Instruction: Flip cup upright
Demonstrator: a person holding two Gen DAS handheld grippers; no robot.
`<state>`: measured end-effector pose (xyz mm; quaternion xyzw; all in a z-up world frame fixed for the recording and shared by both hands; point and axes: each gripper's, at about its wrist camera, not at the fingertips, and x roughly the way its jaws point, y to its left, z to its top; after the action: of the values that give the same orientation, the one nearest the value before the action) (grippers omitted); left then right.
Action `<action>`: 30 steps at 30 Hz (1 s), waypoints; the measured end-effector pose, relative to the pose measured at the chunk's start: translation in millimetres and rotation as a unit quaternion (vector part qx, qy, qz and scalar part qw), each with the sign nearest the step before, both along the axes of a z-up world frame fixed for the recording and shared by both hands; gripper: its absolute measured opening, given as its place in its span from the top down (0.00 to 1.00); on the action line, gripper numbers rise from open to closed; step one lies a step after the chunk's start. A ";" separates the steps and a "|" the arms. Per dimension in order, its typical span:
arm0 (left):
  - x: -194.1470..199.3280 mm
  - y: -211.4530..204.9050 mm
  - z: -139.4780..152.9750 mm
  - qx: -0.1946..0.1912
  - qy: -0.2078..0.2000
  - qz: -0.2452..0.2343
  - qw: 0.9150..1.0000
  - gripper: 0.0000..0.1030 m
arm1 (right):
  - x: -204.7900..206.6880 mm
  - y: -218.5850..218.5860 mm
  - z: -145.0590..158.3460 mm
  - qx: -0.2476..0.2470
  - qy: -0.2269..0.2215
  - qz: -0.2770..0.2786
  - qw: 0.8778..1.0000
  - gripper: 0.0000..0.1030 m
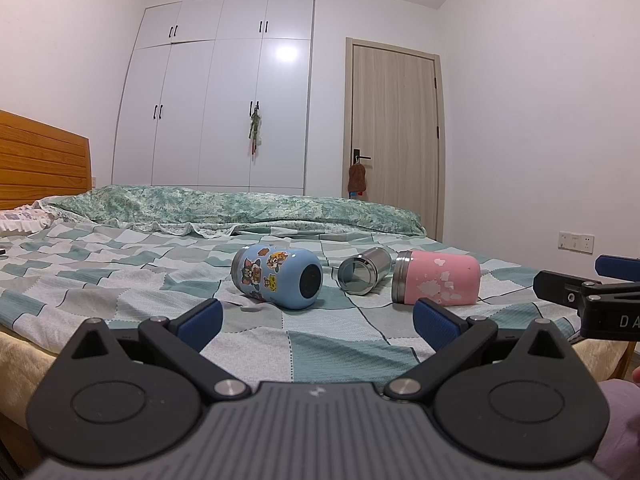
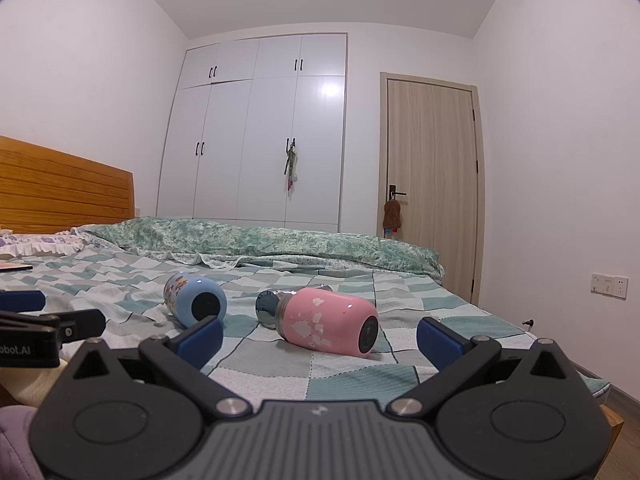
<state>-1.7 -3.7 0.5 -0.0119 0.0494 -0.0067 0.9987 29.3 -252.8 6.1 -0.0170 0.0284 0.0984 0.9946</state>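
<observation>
Three cups lie on their sides on the checked bed sheet (image 1: pixel 120 272). A blue cup with cartoon stickers (image 1: pixel 276 278) lies at the left, its base towards me; it also shows in the right wrist view (image 2: pixel 196 300). A small steel cup (image 1: pixel 363 270) lies in the middle, mouth towards me, and a pink cup (image 1: pixel 438 283) lies at the right. In the right wrist view the pink cup (image 2: pixel 326 320) hides most of the steel cup (image 2: pixel 267 307). My left gripper (image 1: pixel 318 322) is open and empty, short of the cups. My right gripper (image 2: pixel 320 338) is open and empty, just short of the pink cup.
A folded green quilt (image 1: pixel 240 208) lies across the far side of the bed. A wooden headboard (image 1: pixel 40 160) stands at the left. White wardrobes (image 1: pixel 216 100) and a wooden door (image 1: pixel 394 132) stand behind. The right gripper shows at the right edge of the left wrist view (image 1: pixel 592 292).
</observation>
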 end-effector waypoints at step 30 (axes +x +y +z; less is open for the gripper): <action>4.5 3.9 10.3 -0.004 0.008 -0.018 1.000 0.00 | 2.8 3.2 5.4 0.002 0.004 0.019 1.000 0.00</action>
<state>2.8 0.3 10.8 -0.0155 0.0573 -0.0252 0.9979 32.1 -249.7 11.5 -0.0153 0.0322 0.1174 0.9924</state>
